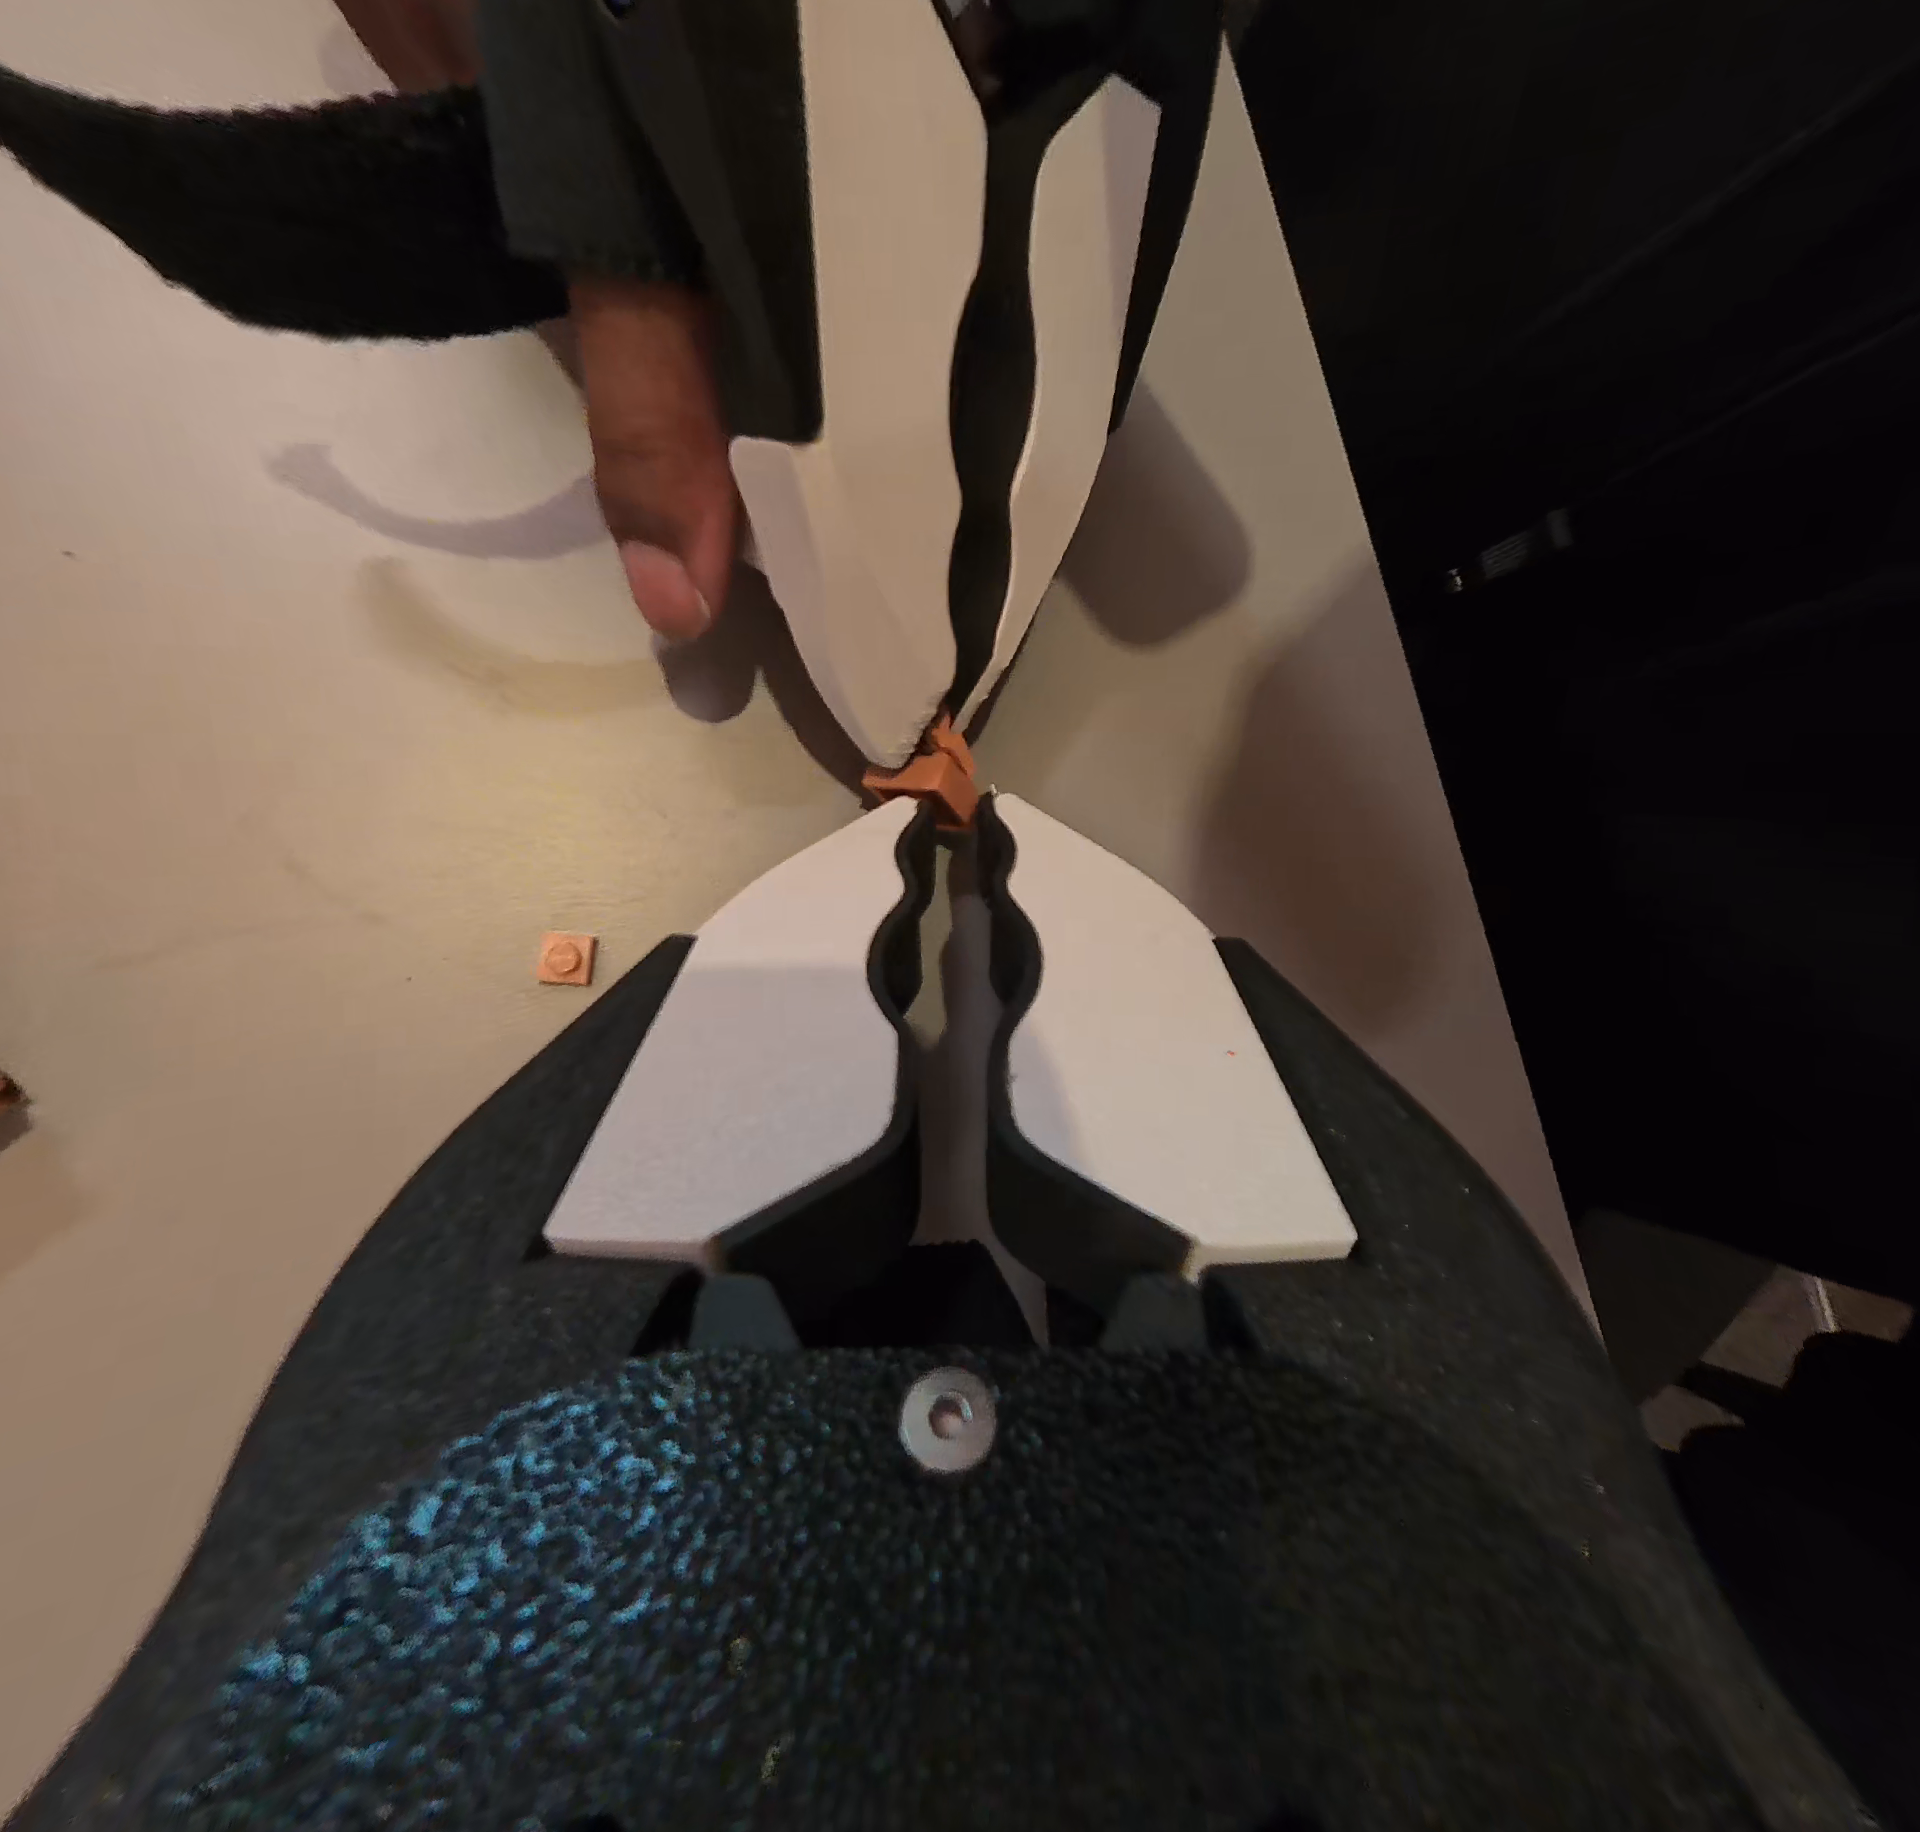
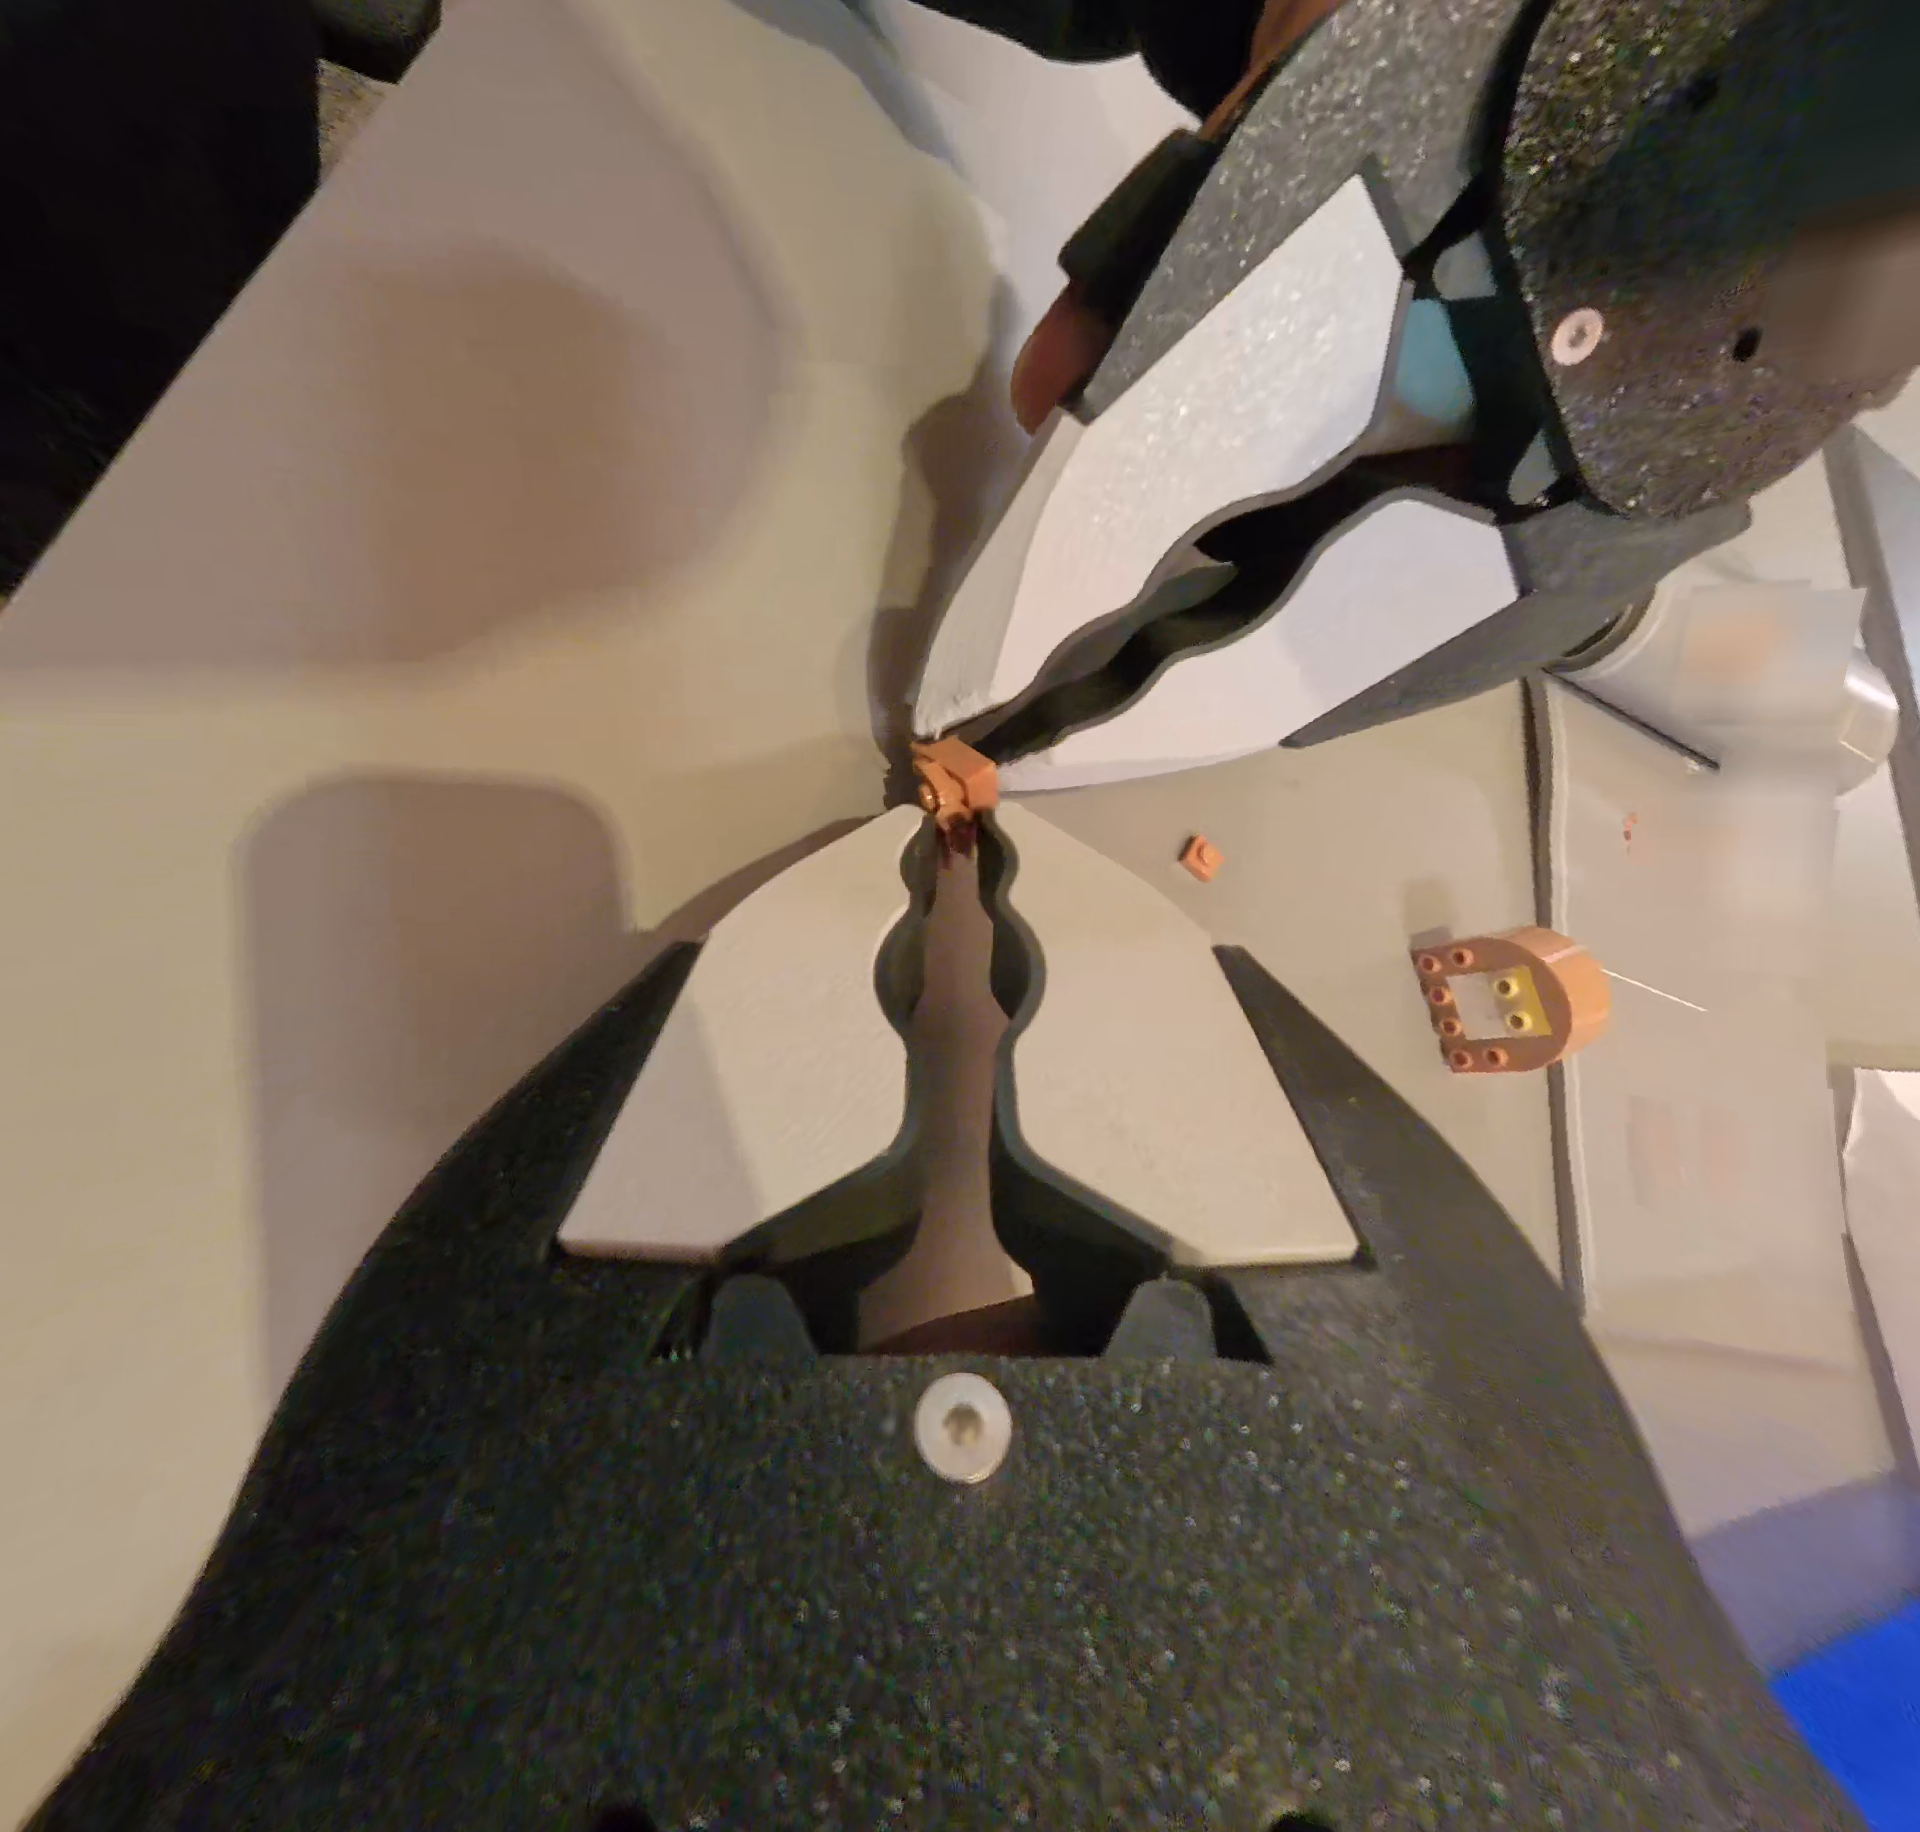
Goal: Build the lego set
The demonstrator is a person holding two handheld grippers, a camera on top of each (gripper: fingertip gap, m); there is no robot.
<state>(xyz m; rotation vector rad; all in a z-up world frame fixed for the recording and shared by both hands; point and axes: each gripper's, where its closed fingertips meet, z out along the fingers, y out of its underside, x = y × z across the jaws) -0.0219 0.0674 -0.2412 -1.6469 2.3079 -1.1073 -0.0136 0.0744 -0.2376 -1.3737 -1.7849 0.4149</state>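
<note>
Pinching a small orange brick cluster (image 1: 928,776) from below in the left wrist view: left gripper (image 1: 948,826), nearly closed, meeting the right gripper (image 1: 940,728) tip to tip above the cream table (image 1: 260,743); loose orange plate (image 1: 567,957) lying near. Showing likewise in the right wrist view: right gripper (image 2: 951,837) narrowly clamped on the cluster (image 2: 956,780), left gripper (image 2: 961,722) opposite; rounded tan brick assembly (image 2: 1507,998) well apart.

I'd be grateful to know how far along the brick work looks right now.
Done: a rounded tan brick assembly stands on the table. In hand: both tools, left and right, pinch joined small orange bricks. Left: one loose flat tan piece lies nearby.
</note>
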